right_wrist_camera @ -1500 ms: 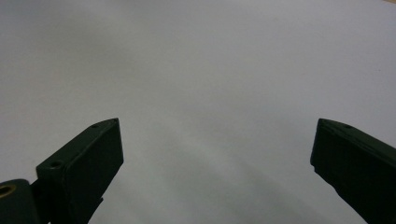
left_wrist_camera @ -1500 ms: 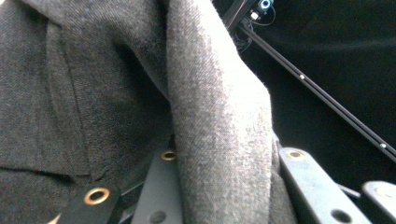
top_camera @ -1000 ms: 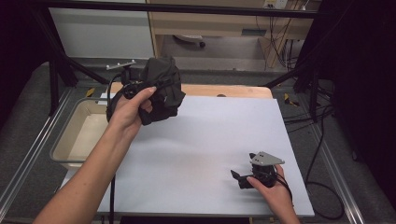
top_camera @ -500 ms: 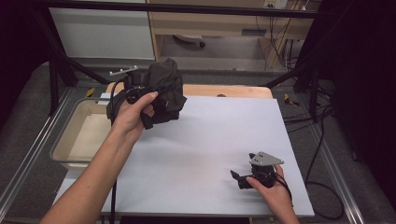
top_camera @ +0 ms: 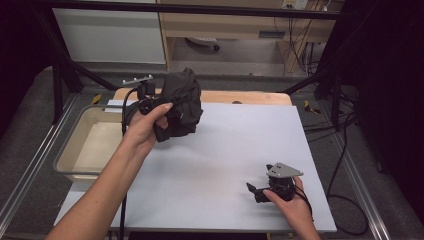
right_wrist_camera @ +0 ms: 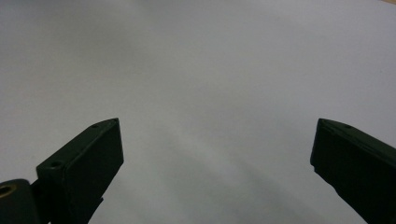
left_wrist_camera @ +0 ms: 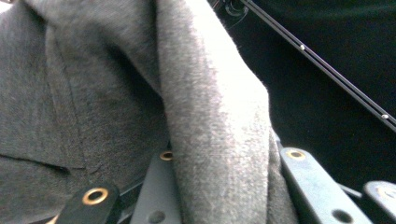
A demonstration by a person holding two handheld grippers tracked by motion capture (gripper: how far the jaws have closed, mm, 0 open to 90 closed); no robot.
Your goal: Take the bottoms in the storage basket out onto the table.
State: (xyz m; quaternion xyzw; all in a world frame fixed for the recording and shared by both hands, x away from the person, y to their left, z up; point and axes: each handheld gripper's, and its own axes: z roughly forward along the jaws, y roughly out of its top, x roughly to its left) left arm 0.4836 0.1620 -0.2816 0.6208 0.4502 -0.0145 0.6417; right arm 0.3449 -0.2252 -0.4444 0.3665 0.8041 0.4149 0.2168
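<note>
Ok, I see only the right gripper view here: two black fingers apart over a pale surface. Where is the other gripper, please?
Observer: In the high view the left gripper is raised over the far left part of the white table, in the person's left hand.
Operator: Is it holding something?
Observer: Yes, a bunched dark grey cloth; in the left gripper view a fold of it is pinched between the fingers.
Operator: And is there a place to drop it?
Observer: Possibly. A beige tub stands at the table's left edge, just beside that hand.
</note>
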